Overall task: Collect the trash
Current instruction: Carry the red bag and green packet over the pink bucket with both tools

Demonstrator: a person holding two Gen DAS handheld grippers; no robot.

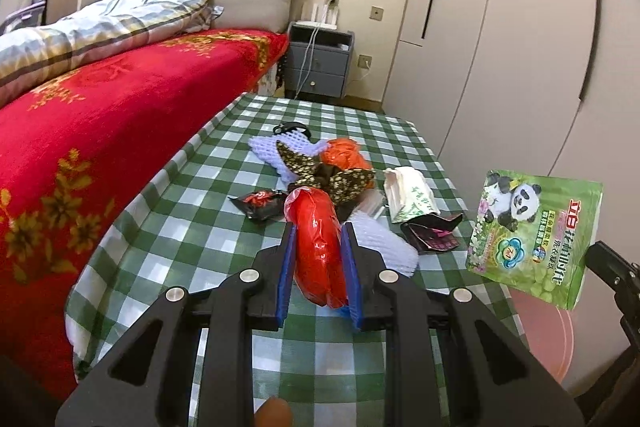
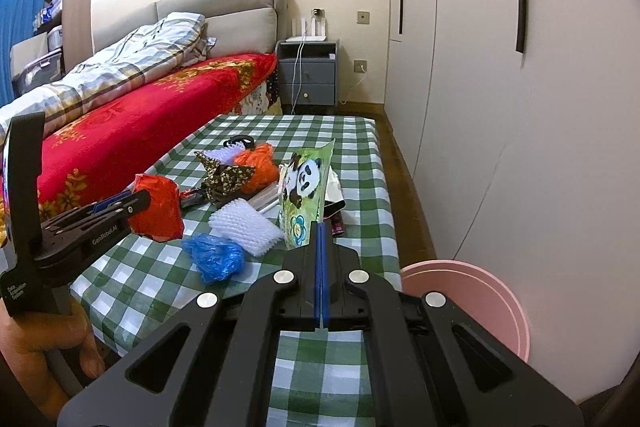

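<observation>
Pink bin [image 2: 504, 291] cut by the gripper body, small print on panda pouch [image 1: 532, 235] unreadable

A counter [image 2: 360, 163] covered in green-and-white checked cloth carries the clutter. Nearest lies a blue plastic bag [image 2: 214, 255], with a white foam net [image 2: 246, 225] just beyond it. Farther off sit an orange bag [image 2: 258, 163], a brown floral cloth [image 2: 226, 175] and a lavender foam net [image 1: 266, 147]. A black-and-red wrapper [image 1: 260, 202] lies left, a white-and-green paper bag [image 1: 408, 195] right.
</observation>
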